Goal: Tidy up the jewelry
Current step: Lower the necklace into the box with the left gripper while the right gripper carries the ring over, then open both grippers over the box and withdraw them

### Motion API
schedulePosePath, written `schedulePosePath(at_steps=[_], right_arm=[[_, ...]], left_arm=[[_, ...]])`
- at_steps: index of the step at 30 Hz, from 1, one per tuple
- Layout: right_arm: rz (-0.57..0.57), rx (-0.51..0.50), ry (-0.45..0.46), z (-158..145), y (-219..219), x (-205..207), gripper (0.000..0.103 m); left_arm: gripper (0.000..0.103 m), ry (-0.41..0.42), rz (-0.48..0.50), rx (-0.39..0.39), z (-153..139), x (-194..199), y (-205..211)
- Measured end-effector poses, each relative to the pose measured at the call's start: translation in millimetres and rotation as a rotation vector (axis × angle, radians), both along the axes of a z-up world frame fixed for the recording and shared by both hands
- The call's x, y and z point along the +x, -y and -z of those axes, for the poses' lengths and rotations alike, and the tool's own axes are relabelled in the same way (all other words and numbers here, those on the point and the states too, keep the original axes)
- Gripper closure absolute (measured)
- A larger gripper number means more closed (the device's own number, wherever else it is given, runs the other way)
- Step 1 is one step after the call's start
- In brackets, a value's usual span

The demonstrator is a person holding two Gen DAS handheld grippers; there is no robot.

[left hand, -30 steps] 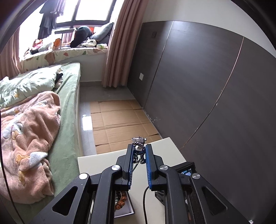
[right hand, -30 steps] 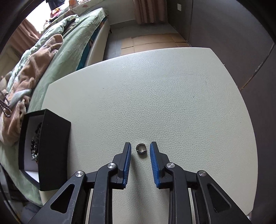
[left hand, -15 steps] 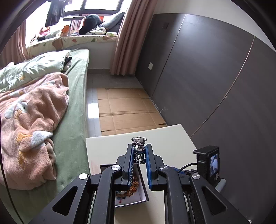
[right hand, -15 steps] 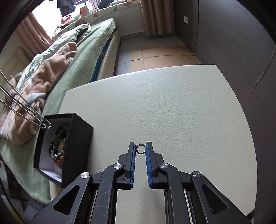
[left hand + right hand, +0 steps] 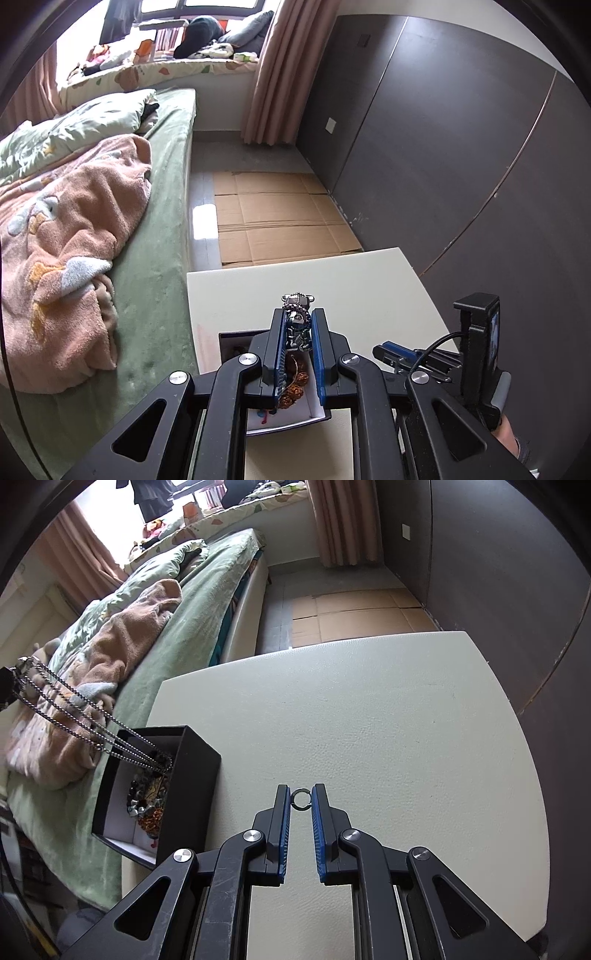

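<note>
My left gripper point(image 5: 298, 325) is shut on a silver bear pendant point(image 5: 297, 325). Its ball chain point(image 5: 85, 723) hangs slanting down into the open black jewelry box point(image 5: 192, 775), seen in the right wrist view. The same box point(image 5: 236, 338) lies just under the left fingers, with brown and dark bead bracelets point(image 5: 293, 384) inside. My right gripper point(image 5: 301, 800) is shut on a small silver ring point(image 5: 301, 799), held upright between the blue pads above the white table point(image 5: 369, 720). The right gripper also shows at the right of the left wrist view, its tips point(image 5: 388, 350) near the table.
The box stands at the table's left edge, beside a green bed point(image 5: 159, 258) with a pink blanket point(image 5: 62, 236). A dark panelled wall point(image 5: 461, 147) runs along the right. Flattened cardboard point(image 5: 277, 218) covers the floor beyond the table.
The right gripper closed on the ring and lifted it off the table. The left gripper came down with the pendant, and its chain now reaches into the box.
</note>
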State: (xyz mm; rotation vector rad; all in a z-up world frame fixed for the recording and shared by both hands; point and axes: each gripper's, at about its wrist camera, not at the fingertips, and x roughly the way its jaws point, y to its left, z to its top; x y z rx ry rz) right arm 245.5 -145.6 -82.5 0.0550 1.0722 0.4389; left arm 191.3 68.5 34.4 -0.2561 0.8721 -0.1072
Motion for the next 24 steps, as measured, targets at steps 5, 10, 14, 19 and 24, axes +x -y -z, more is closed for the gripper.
schedulePosePath(at_steps=[5,10,14,19,24], right_arm=[[-0.002,0.008,0.009,-3,1,-1,0.09],[-0.002,0.092,0.032,-15,9,-2,0.09],[-0.039,0.2,0.044,-28,8,-8,0.09],[-0.121,0.29,0.045,-37,-10,-15,0.09],[-0.193,0.32,0.028,-37,-35,-24,0.09]], left_arm=[[0.089,-0.054,-0.019,-0.003,22,5,-1],[0.088,-0.154,-0.028,-0.022,53,15,-1],[0.083,-0.241,-0.02,-0.044,75,22,-4],[0.024,-0.22,-0.057,-0.05,79,11,-16],[0.024,-0.215,-0.089,-0.048,77,1,-31]])
